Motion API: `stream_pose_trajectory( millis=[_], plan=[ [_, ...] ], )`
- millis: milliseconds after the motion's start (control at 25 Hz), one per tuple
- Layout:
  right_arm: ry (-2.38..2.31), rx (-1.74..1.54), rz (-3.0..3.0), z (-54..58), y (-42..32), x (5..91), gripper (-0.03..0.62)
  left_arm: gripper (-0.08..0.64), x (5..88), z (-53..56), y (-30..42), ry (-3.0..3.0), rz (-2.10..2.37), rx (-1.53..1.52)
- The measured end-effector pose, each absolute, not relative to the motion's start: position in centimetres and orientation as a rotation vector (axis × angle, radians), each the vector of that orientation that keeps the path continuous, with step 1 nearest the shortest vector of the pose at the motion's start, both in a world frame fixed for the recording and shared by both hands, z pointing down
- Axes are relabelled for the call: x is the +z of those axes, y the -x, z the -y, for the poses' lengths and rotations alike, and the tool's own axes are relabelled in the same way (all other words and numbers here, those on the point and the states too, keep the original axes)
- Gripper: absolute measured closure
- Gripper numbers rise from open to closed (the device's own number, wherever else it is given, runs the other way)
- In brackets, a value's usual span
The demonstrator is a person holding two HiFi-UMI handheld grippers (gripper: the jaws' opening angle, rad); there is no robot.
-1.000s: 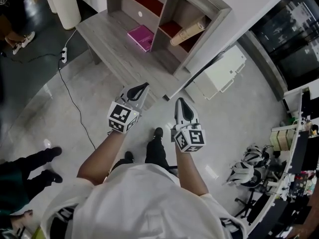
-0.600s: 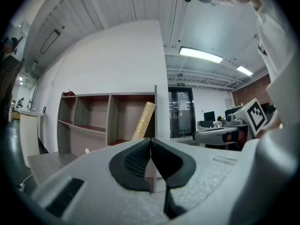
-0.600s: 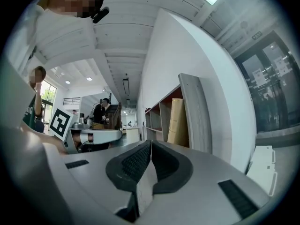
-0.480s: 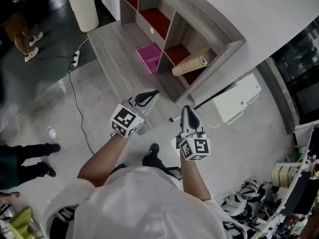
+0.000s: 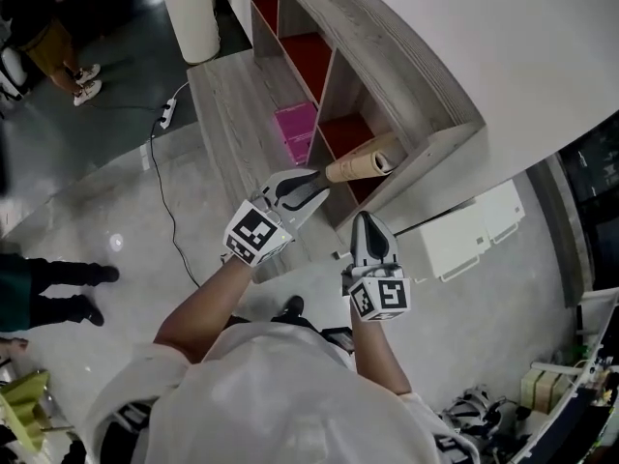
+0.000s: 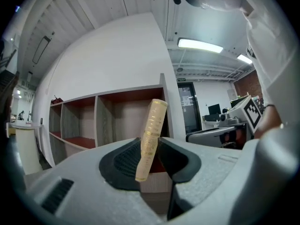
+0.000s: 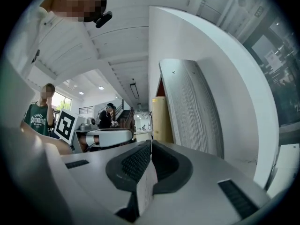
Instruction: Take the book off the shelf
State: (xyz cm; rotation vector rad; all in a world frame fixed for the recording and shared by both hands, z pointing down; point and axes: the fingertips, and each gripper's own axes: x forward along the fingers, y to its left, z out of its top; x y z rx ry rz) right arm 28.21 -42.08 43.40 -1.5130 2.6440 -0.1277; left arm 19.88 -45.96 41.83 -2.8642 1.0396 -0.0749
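Although our left claw (image 5: 311, 182) has just been opening around the book (image 5: 358, 165), unclamped, removal from the shelf (image 5: 426, 114) is pending; our right claw (image 5: 367, 220) is closed.

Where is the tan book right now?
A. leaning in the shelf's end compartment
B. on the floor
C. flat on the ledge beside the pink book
A: the tan book leans tilted inside the end compartment of the shelf, not on the ledge or floor.

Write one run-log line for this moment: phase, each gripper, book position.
phase: reaching | left gripper: jaws just opening, book at tips, ungripped | right gripper: shut, empty | book: leaning in shelf
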Motion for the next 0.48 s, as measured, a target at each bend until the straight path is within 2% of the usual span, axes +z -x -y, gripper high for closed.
stream_pose_trajectory(
  millis=[360,480],
  plan=[
    [1.463,-0.163,-2.658,44.0,-30.8,43.9,0.575,0.325,43.2,49.2,-24.3,2.768,-0.955,-0.286],
    [1.487,-0.195,-2.646,44.7,-31.6,44.9,0.575,0.299,45.1,50.6,-25.2,2.789,-0.93,-0.337]
  ],
)
